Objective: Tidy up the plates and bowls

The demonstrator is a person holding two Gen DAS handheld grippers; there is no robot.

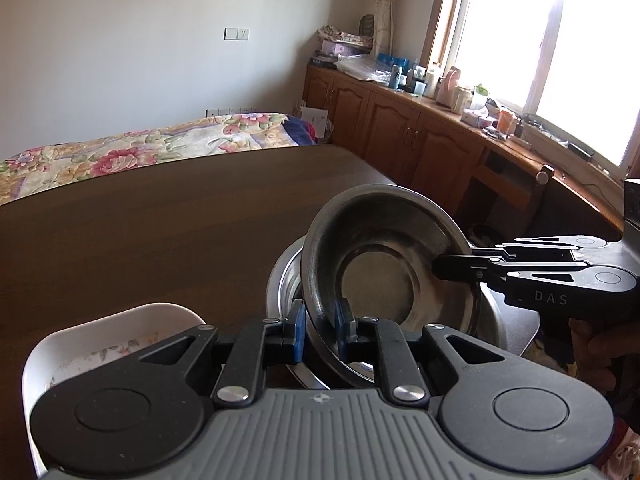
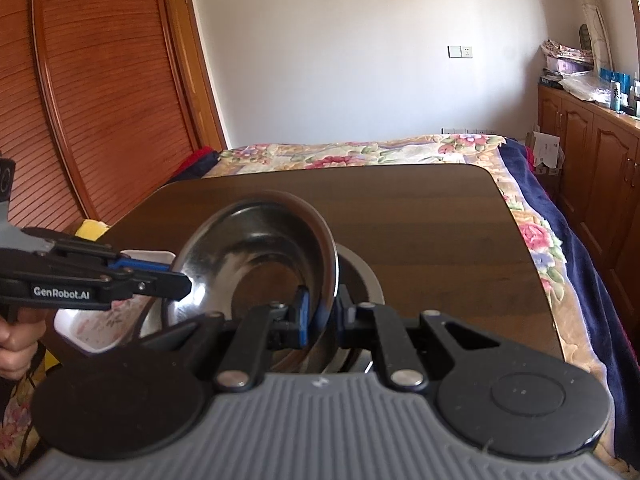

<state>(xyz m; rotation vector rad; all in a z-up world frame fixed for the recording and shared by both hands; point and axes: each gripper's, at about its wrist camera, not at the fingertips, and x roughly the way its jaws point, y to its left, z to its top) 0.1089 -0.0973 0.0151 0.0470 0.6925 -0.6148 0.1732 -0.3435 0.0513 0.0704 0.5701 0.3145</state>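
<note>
The bench (image 2: 420, 216) carries a steel basin (image 1: 508, 320) and a white dish (image 1: 100, 344). A steel bowl (image 1: 384, 264), tilted above the basin, is clamped at opposite rims by the left hand-held gripper (image 1: 321, 326) and right hand-held gripper (image 2: 320, 312).

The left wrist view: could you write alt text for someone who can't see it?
Two handheld tools grip opposite rims of a tilted steel bowl above a second steel bowl on a dark wooden table: the left tool from below, the right tool from the right. A white floral dish sits lower left.
</note>
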